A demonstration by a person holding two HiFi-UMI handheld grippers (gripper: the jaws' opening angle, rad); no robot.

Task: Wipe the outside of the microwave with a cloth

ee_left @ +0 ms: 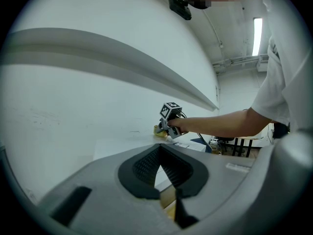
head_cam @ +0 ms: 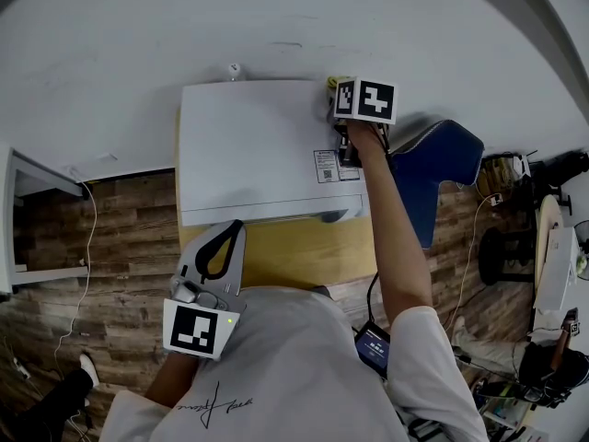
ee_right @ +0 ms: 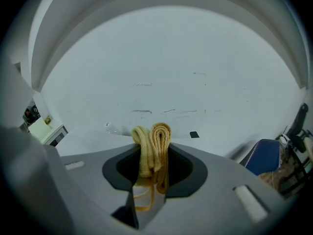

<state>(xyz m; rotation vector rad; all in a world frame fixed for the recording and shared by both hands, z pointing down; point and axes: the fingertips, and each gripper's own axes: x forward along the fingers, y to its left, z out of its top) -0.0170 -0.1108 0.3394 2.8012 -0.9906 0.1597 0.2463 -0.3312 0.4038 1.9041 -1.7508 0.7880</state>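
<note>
**A:** How far along was it?

**B:** Mid-wipe, I'd guess. The right tongs pinched the one folded cloth at the far right corner of the microwave top. Front and sides probably still to do. The left tongs were pressed together and empty, just short of its front.

**A:** Count?

**B:** One cloth, one microwave, two tongs.

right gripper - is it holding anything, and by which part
Yes: the right gripper is shut on a yellow cloth, pinching it by a bunched fold whose loops stick out past the jaws.
</note>
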